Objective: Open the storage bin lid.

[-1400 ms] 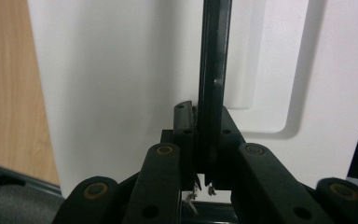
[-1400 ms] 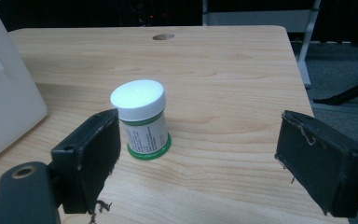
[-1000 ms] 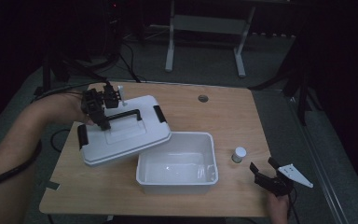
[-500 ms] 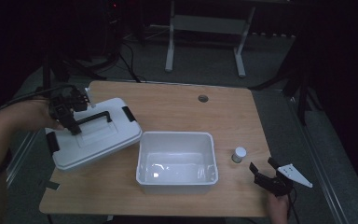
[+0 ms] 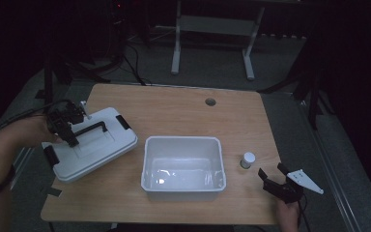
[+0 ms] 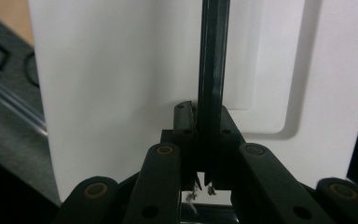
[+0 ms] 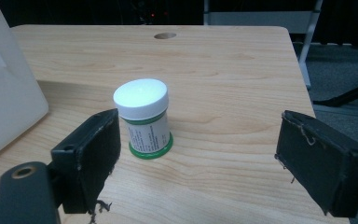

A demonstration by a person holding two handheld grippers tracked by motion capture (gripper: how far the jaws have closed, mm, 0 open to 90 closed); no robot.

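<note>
Evidently the left gripper [image 5: 70, 131] is pinched tight on the black handle [image 6: 212, 70] of the white lid [image 5: 89, 145], carrying it by the one part narrow enough to clamp; the lid sits at the table's [image 5: 174, 106] left edge, partly overhanging it, clear of the open white bin [image 5: 183, 166]. Near the front right corner, the right gripper [image 7: 196, 154] holds its jaws spread wide, facing the small white-capped bottle [image 7: 144, 119] just beside the bin, with bare wood around it for a straight approach.

The gripper [image 6: 204, 179] at bottom centre has its 2 black jaws clamped on a dark handle [image 6: 212, 70] running up the frame, over the white lid [image 6: 121, 84].
</note>
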